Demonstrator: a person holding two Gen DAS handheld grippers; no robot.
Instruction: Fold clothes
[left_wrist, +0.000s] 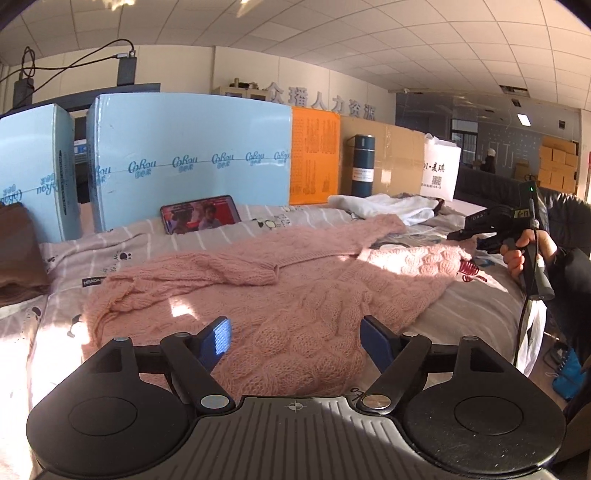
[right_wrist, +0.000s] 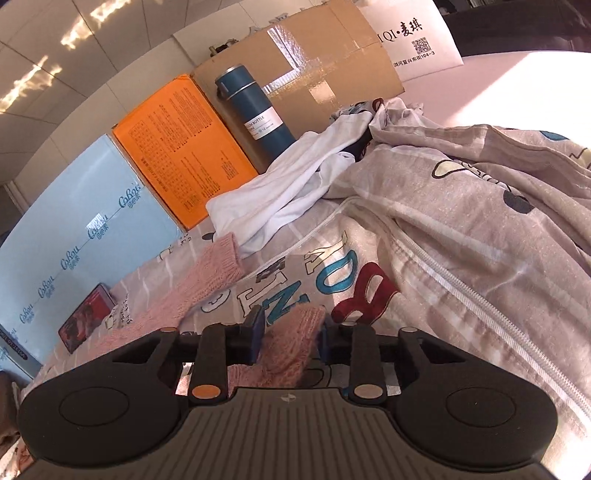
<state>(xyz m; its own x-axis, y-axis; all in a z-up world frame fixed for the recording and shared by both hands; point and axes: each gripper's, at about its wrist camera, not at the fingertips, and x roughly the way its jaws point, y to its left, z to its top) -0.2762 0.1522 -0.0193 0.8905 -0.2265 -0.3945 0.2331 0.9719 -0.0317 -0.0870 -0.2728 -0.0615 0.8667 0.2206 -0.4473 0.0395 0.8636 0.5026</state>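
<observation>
- A pink knit sweater (left_wrist: 280, 295) lies spread across a bed (left_wrist: 122, 240) with a grey printed sheet, its sleeve folded over the body toward the left.
- The right tool (right_wrist: 288, 332) is pinching a fold of the sweater's edge (right_wrist: 291, 343) between its blue pads (right_wrist: 255, 332); in the left view the same tool (left_wrist: 461, 234) sits at the sweater's far right corner, gripped by a hand (left_wrist: 524, 254).
- The left tool (left_wrist: 295, 332) hangs over the near part of the sweater with its fingers spread wide and nothing between them.
- A pink cuff (right_wrist: 221, 258) lies on the sheet left of the right tool.
- White clothing (left_wrist: 384, 208) is heaped at the far side of the bed, just beyond the sweater.
- A phone (left_wrist: 201, 214) with a lit screen leans against a light blue box (left_wrist: 192, 155) at the far left.
- To the right of that box stand an orange box (left_wrist: 314, 155), a dark blue bottle (left_wrist: 362, 166) in front of a cardboard box (left_wrist: 399, 158), and a white bag (left_wrist: 441, 170).
- A brown folded cloth (left_wrist: 18, 254) lies at the left edge of the bed.
</observation>
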